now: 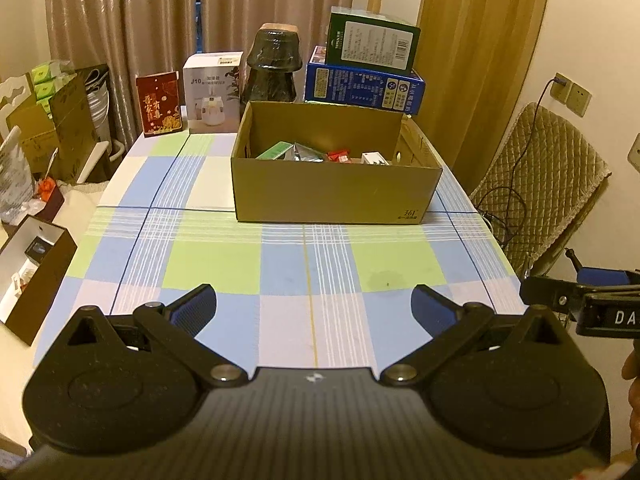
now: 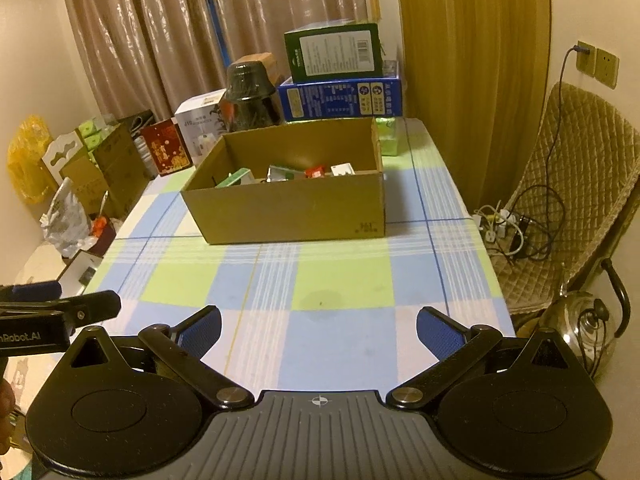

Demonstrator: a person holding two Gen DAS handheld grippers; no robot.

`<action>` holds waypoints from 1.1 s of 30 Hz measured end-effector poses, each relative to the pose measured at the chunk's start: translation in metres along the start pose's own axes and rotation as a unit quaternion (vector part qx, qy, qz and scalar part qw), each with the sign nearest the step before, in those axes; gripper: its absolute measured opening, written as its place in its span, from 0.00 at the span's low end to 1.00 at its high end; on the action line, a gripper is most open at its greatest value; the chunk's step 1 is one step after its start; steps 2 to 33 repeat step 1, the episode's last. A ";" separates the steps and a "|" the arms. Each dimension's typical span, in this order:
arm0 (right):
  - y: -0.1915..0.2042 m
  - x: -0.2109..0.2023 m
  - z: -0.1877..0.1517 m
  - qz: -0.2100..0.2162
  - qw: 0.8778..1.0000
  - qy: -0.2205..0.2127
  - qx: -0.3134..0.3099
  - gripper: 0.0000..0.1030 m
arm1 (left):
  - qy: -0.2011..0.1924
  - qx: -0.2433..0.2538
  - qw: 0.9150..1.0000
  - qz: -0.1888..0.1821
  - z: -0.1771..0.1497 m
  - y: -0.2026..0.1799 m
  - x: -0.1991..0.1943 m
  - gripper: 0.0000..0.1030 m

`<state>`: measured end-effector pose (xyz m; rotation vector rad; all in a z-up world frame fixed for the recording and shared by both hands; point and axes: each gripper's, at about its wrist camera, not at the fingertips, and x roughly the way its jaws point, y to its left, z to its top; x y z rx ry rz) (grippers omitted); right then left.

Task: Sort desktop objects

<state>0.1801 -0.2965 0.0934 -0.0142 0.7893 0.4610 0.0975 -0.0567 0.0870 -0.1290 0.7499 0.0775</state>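
An open cardboard box (image 1: 336,196) stands on the checked tablecloth (image 1: 280,264) past the middle of the table. It holds several small items, among them a green packet (image 1: 274,150), a silver pouch (image 1: 306,154), a red item (image 1: 339,156) and a white item (image 1: 374,158). The box (image 2: 292,212) also shows in the right wrist view. My left gripper (image 1: 314,306) is open and empty, low over the near table. My right gripper (image 2: 318,330) is open and empty beside it, to the right.
At the table's far edge stand a red card box (image 1: 159,103), a white humidifier box (image 1: 214,92), a dark wrapped pot (image 1: 273,66) and stacked blue (image 1: 364,86) and green boxes (image 1: 372,42). A padded chair (image 2: 568,184) with cables and a kettle (image 2: 582,330) are right. Cartons (image 1: 48,128) stand left.
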 end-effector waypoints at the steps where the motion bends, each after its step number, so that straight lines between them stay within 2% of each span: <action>1: 0.001 0.000 0.000 -0.001 1.000 0.000 -0.001 0.98 | -0.006 0.005 1.000 -0.001 0.000 0.000 -0.001 0.99; 33: 0.001 0.000 0.000 -0.001 1.000 0.000 -0.001 0.98 | -0.006 0.005 1.000 -0.001 0.000 0.000 -0.001 0.99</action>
